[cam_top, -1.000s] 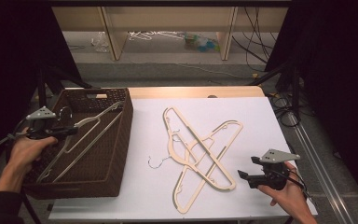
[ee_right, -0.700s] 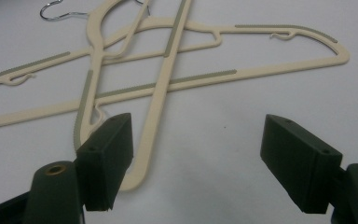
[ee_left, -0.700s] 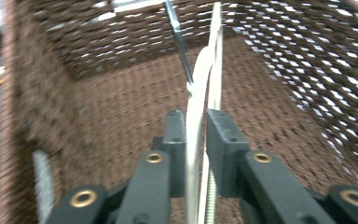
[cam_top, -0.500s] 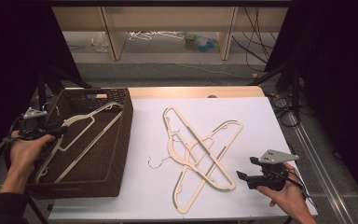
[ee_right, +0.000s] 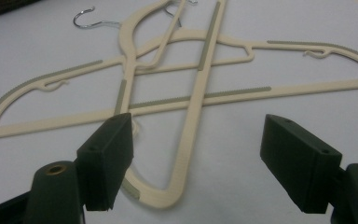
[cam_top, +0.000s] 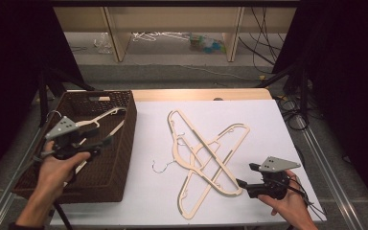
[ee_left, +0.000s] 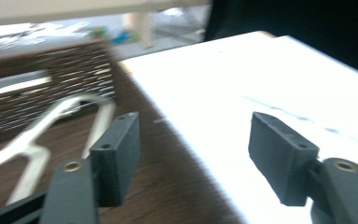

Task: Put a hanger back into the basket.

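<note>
White sheeting covers the tabletop (cam_top: 249, 115), with a strip of bare wood showing along its far edge and dark surroundings on both sides. At the table's left end sits a dark brown woven basket (cam_top: 120, 143), and inside it lies a cream plastic hanger (cam_top: 98, 120), its hook end toward the far left corner. The left gripper (cam_top: 106, 140) hovers above the basket's middle, held in the person's left hand (cam_top: 57, 165), jaws pointing toward the white sheet. In the left gripper view those jaws stand well apart with nothing between them (they have just been opening); the hanger in the basket (ee_left: 51, 126) shows blurred beyond the left-hand jaw, clear of the pads. On the sheet, near the table's centre, two more cream hangers (cam_top: 206, 158) lie crossed over each other, a small metal hook (cam_top: 159, 165) poking out toward the basket. The right gripper (cam_top: 243, 184) rests low at the near right of the table in the person's right hand (cam_top: 287, 203), its tips just beside the near end of the crossed pair. In the right gripper view its jaws are spread wide and empty, with the rounded end of one hanger (ee_right: 168, 196) lying on the sheet between them, not pinched by either pad.
</note>
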`<act>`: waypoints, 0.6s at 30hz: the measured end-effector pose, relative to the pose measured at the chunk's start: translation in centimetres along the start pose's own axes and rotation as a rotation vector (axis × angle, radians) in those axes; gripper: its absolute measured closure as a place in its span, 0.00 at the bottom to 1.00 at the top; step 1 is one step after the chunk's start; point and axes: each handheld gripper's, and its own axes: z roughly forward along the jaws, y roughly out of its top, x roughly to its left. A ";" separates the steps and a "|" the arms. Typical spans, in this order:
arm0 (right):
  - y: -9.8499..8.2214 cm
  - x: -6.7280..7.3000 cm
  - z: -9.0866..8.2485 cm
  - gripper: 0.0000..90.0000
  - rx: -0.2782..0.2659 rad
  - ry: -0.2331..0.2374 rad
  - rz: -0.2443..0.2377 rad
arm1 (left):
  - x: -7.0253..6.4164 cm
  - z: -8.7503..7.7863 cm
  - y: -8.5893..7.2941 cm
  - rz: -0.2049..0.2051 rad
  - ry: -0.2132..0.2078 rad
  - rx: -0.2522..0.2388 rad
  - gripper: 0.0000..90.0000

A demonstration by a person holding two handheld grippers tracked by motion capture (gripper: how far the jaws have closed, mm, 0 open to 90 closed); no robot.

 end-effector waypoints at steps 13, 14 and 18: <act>-0.4 0.1 0.1 0.28 -0.025 0.015 0.016 | -9.6 2.8 -2.8 0.054 -0.162 -0.045 0.18; -0.4 0.1 0.1 0.28 -0.025 0.013 0.011 | -10.1 3.0 -3.2 0.073 -0.167 -0.042 0.18; -0.3 0.3 0.1 0.28 -0.022 0.008 0.015 | -11.2 3.6 -4.9 0.121 -0.167 -0.011 0.18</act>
